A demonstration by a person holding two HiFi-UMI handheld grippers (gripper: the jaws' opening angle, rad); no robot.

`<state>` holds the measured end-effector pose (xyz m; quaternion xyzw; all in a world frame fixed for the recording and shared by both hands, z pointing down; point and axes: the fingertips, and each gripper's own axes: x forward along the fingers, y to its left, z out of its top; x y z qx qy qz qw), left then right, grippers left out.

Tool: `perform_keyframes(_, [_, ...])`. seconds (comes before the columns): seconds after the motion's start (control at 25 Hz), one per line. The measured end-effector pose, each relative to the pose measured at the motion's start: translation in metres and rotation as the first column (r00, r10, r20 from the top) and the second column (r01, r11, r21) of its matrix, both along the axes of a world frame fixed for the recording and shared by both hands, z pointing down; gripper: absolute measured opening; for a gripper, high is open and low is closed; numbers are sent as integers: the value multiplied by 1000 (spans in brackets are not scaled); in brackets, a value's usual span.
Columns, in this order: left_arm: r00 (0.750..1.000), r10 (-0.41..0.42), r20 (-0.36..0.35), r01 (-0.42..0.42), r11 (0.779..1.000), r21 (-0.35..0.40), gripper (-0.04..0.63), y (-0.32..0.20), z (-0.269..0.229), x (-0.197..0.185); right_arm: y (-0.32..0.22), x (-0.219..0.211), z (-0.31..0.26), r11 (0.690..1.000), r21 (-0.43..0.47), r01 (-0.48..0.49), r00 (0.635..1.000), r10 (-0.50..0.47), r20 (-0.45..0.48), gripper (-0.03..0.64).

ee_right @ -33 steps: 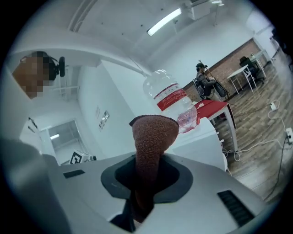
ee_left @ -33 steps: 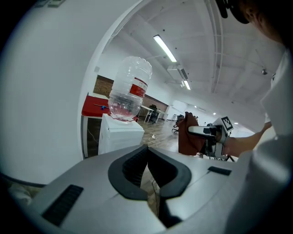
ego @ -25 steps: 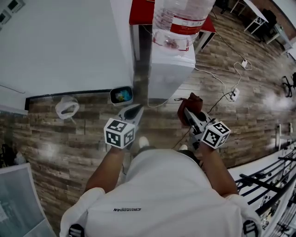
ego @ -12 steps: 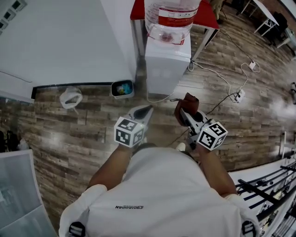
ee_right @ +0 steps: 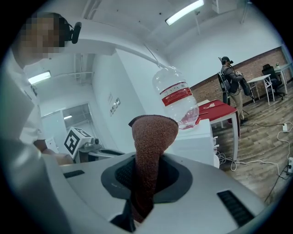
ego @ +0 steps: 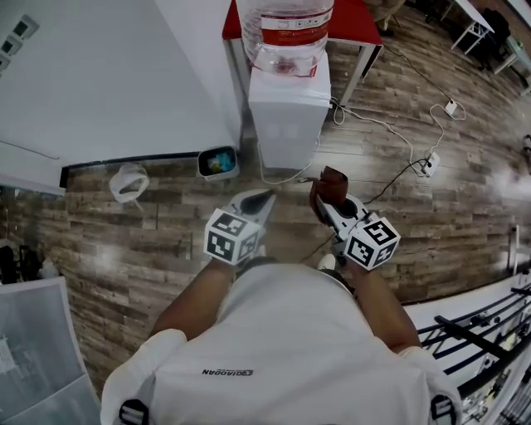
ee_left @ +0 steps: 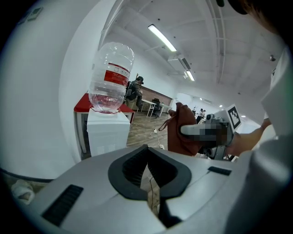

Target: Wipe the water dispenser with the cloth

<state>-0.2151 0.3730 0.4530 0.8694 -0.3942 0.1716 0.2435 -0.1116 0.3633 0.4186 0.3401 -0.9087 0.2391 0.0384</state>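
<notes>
The bottle [ego: 284, 33] is set on the water dispenser [ego: 289, 116], with the table [ego: 357, 17] behind. The bin [ego: 217, 162] is placed on the floor [ego: 166, 241] just left of it. The cloth [ego: 332, 178] is held in the right gripper [ego: 323, 203], before the dispenser, right of the left gripper [ego: 262, 197]

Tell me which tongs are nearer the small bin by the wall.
Left. The left tongs sit just right of the small bin and closer to the person; the right tongs, clamped on the cloth, are farther right.
</notes>
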Motion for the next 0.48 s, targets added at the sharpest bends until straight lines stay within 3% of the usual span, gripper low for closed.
perform_keyframes(0.48, [1000, 3, -7, -3, 1000, 21, -11, -4, -8, -8, 0, -8, -7, 1000, 22, 15, 999, -14, -39, 55])
